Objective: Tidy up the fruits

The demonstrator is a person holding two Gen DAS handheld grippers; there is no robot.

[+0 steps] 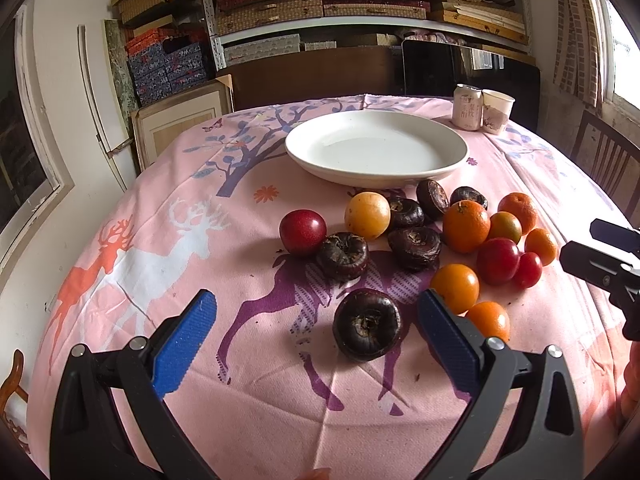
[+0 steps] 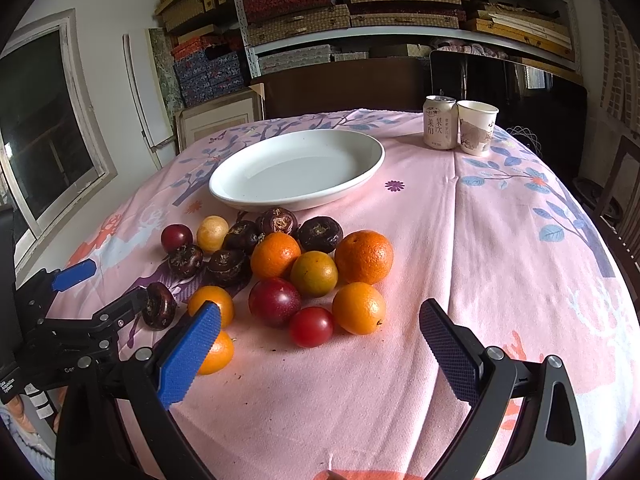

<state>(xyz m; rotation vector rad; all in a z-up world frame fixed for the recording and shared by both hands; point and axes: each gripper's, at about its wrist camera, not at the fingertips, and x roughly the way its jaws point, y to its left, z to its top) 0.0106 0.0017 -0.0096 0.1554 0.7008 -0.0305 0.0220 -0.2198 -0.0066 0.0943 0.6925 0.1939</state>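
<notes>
A pile of fruit lies on the pink tablecloth in front of an empty white plate (image 1: 376,146) (image 2: 296,168): several oranges (image 2: 363,256), several dark water chestnuts (image 1: 414,248), red plums (image 1: 302,232) (image 2: 274,301) and a yellow fruit (image 1: 367,215). My left gripper (image 1: 316,320) is open; one dark water chestnut (image 1: 367,324) lies between its blue fingers, untouched. My right gripper (image 2: 320,332) is open and empty, just in front of a small red fruit (image 2: 311,326) and an orange (image 2: 359,307). The left gripper also shows in the right wrist view (image 2: 104,296).
A drink can (image 2: 440,127) and a paper cup (image 2: 477,132) stand at the table's far right. Dark chairs (image 1: 608,164) stand around the table. Shelves of boxes fill the back wall. The right gripper's body shows at the right edge of the left wrist view (image 1: 604,268).
</notes>
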